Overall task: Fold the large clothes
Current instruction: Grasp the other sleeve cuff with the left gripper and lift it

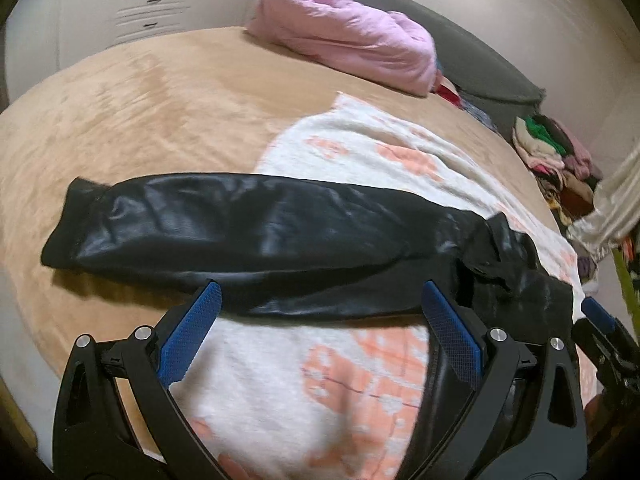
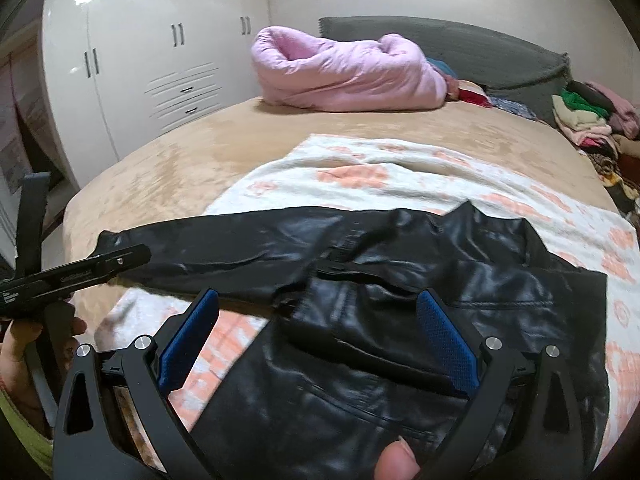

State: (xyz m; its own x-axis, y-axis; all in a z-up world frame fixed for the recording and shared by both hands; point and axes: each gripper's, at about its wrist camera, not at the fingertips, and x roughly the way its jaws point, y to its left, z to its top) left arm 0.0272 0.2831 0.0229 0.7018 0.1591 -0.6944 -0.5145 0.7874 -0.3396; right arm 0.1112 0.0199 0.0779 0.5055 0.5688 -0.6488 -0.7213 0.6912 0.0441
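Note:
A black leather jacket (image 2: 360, 312) lies on a white and orange blanket (image 2: 400, 168) on the bed. Its long sleeve (image 1: 240, 232) stretches out to the left across the blanket (image 1: 280, 380) and onto the beige bedspread (image 1: 140, 112). My left gripper (image 1: 320, 300) is open and empty, just short of the sleeve's near edge. My right gripper (image 2: 318, 308) is open and empty above the jacket's body, near the shoulder. The left gripper also shows from the side in the right wrist view (image 2: 72, 276), and the right gripper's fingertip in the left wrist view (image 1: 600, 312).
A rolled pink quilt (image 2: 348, 72) lies at the far end of the bed by a grey headboard (image 2: 480, 52). A pile of mixed clothes (image 2: 588, 120) sits at the far right. White wardrobes (image 2: 160, 60) stand to the left.

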